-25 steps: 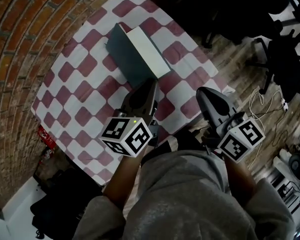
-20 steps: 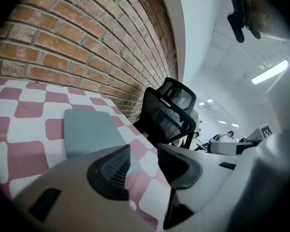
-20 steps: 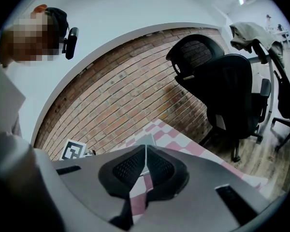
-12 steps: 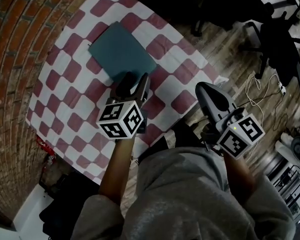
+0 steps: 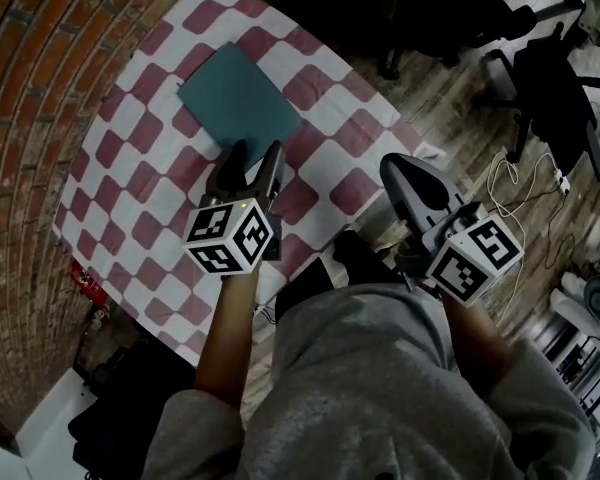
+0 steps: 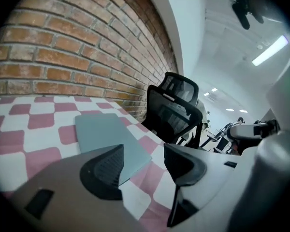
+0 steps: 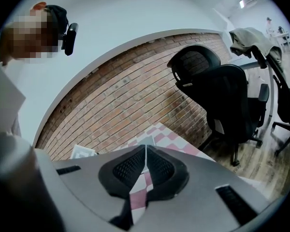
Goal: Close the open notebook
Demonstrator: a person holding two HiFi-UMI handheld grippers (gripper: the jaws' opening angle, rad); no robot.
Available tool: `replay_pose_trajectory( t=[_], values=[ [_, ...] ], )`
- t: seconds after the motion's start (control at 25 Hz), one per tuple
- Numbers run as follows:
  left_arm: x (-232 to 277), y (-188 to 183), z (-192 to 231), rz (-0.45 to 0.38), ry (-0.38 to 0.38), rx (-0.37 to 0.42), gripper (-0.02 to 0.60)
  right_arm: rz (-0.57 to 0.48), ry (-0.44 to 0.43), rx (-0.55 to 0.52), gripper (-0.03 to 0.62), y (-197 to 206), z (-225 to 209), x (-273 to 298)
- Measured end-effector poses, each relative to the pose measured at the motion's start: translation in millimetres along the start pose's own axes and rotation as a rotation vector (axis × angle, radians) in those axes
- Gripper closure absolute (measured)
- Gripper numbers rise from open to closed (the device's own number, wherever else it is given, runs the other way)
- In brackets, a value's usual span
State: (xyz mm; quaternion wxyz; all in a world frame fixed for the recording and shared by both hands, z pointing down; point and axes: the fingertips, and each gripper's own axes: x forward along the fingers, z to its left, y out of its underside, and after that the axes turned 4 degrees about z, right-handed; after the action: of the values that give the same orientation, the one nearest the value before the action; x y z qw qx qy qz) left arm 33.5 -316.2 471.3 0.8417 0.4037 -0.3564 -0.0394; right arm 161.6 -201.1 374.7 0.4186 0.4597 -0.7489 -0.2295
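Checkered table (image 5: 145,203) by brick wall (image 5: 35,58), closed notebook (image 5: 238,103) near far edge

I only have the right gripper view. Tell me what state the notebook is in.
Observer: The notebook lies closed and flat on the checkered tablecloth.
Operator: Report the left gripper.
Observer: The left gripper has its tips at the notebook's near edge. Its jaws have just been opening and stand apart with nothing between them.
Operator: Place my right gripper for me.
Observer: The right gripper hangs at the tablecloth's right edge in the head view, apart from the notebook.
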Motion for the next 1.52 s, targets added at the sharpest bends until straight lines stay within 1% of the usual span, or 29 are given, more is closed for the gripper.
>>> replay_pose_trajectory(
  t=[0.24, 0.36, 0.48, 0.52, 0.6, 0.72, 0.8, 0.96, 1.16, 1.36, 1.52],
  values=[
    [-79.0, -26.8, -47.1, -0.158, -0.107, 0.177, 0.333, -0.021, -0.107, -0.109, 0.562, -14.6, 25.6, -23.1],
    [-121.4, -25.8, -78.3, -0.230, -0.163, 0.244, 0.333, -0.047, -0.159, -0.161, 0.562, -21.3, 37.5, -39.7],
    [-158.3, -21.8, -106.3, -0.275, -0.224, 0.313, 0.338, -0.077, -0.190, -0.203, 0.562, -27.9, 47.4, -57.0],
    [-170.6, -20.5, -113.3, -0.287, -0.253, 0.333, 0.381, -0.085, -0.195, -0.217, 0.562, -29.1, 50.8, -62.7],
    [-193.5, -18.7, -124.7, -0.315, -0.307, 0.359, 0.561, -0.097, -0.198, -0.251, 0.562, -30.0, 57.2, -73.2],
    [-213.9, -15.9, -137.8, -0.336, -0.336, 0.370, 0.571, -0.107, -0.162, -0.332, 0.562, -27.7, 61.5, -86.4],
    [-221.2, -13.9, -142.0, -0.347, -0.349, 0.373, 0.571, -0.110, -0.134, -0.361, 0.562, -24.0, 60.7, -92.9],
    [-228.4, -10.9, -142.7, -0.363, -0.372, 0.361, 0.571, -0.090, -0.152, -0.357, 0.562, -15.5, 62.8, -99.0],
    [-229.9, -10.3, -144.3, -0.363, -0.378, 0.351, 0.571, -0.100, -0.164, -0.363, 0.562, -18.8, 65.9, -101.4],
    [-230.0, -12.5, -146.5, -0.355, -0.395, 0.364, 0.571, -0.107, -0.174, -0.355, 0.562, -20.1, 66.7, -101.8],
    [-225.4, -11.6, -149.7, -0.338, -0.384, 0.374, 0.571, -0.108, -0.177, -0.345, 0.562, -19.5, 65.4, -102.8]
  ],
)
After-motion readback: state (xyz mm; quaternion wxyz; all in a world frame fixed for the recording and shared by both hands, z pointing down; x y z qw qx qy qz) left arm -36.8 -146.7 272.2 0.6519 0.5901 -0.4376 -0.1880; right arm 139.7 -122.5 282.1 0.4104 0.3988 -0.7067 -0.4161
